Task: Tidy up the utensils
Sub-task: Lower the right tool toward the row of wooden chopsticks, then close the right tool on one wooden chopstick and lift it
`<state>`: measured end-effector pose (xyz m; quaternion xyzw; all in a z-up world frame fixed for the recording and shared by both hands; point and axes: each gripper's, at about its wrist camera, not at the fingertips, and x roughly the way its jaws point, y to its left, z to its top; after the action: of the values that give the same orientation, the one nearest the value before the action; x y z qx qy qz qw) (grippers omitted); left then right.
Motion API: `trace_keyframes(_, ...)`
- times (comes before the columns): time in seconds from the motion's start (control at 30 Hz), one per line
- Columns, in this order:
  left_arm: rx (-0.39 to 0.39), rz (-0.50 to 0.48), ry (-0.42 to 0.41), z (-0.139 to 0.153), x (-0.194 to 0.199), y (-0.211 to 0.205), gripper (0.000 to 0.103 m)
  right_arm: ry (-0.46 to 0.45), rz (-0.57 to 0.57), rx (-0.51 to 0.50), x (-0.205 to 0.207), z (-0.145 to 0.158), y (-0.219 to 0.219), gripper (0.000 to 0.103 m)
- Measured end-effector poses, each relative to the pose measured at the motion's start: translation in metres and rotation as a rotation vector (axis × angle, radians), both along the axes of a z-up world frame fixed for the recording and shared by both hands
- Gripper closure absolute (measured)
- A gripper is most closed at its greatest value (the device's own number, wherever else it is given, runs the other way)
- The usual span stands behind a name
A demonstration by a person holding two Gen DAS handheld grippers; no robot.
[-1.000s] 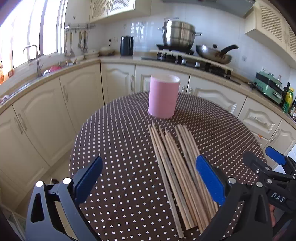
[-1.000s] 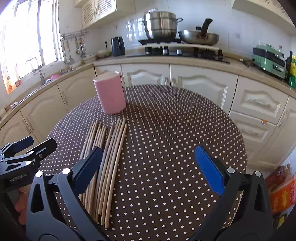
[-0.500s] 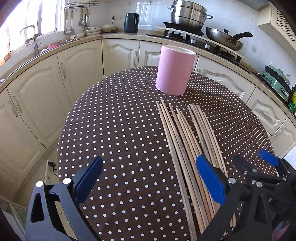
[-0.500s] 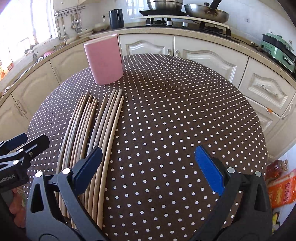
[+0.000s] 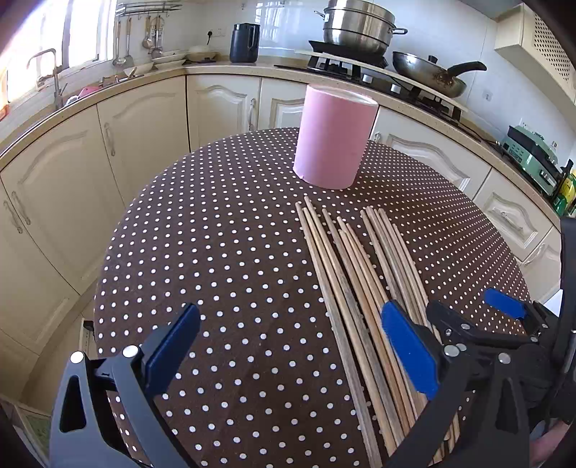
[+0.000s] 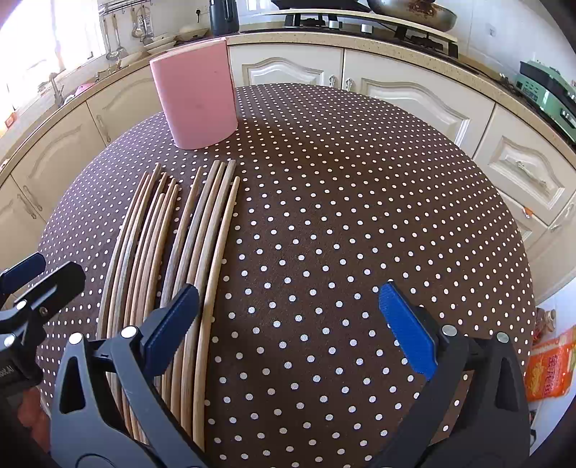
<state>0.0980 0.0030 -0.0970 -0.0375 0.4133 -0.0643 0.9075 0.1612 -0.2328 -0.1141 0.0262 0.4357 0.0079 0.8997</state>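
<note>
The round table [image 5: 223, 252] is carrying a pink holder [image 5: 333, 142] ahead of both tools. Chopsticks [image 6: 201, 252] are lying lengthwise, pointing away, under the wide-open, empty right gripper's [image 6: 288, 324] left finger; the left gripper [image 5: 288, 352] is gaping empty too.

On the round polka-dot-clothed desk [image 5: 216, 252] a row of long wooden chopsticks [image 5: 360, 273] lies side by side, running from the near edge toward the far side. Behind their far tips, apart from them, stands the pink cylindrical holder [image 5: 333, 140]. Beyond the desk runs the cream kitchen counter [image 5: 201, 70], bearing a steel stockpot [image 5: 356, 27] and, to its right, a frying pan [image 5: 428, 73].
</note>
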Motion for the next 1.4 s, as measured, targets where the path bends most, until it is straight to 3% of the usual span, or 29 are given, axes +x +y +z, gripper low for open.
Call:
trace_keyframes(0.23, 0.009, 0.000, 0.014, -0.002, 0.008, -0.006, 0.004, 0.006, -0.026, 0.008, 0.009, -0.001, -0.004, 0.005)
trace_keyframes(0.5, 0.030, 0.071, 0.071, -0.010, 0.018, 0.002, 0.004, 0.015, -0.022, -0.021, 0.017, -0.002, 0.000, 0.008)
trace_keyframes(0.67, 0.045, 0.092, 0.092, -0.017, 0.022, 0.002, 0.004, -0.001, 0.019, -0.041, 0.024, -0.001, 0.013, 0.027)
trace_keyframes(0.73, 0.059, 0.102, 0.095, -0.018, 0.024, 0.000, 0.004, -0.015, 0.036, -0.038, 0.025, 0.000, 0.016, 0.052)
trace_keyframes(0.8, 0.087, 0.120, 0.105, -0.019, 0.027, -0.003, 0.004, -0.026, 0.037, -0.038, 0.027, 0.001, 0.017, 0.070)
trace_keyframes(0.93, 0.116, 0.155, 0.123, -0.022, 0.034, -0.006, 0.004, -0.030, 0.014, -0.012, 0.027, 0.001, 0.010, 0.086)
trace_keyframes(1.03, 0.157, 0.182, 0.139, -0.024, 0.044, -0.010, 0.004, -0.031, -0.005, 0.027, 0.026, 0.003, 0.002, 0.093)
trace_keyframes(1.4, 0.148, 0.201, 0.155, -0.024, 0.072, -0.008, 0.004, -0.034, 0.007, 0.135, 0.025, 0.002, -0.014, 0.095)
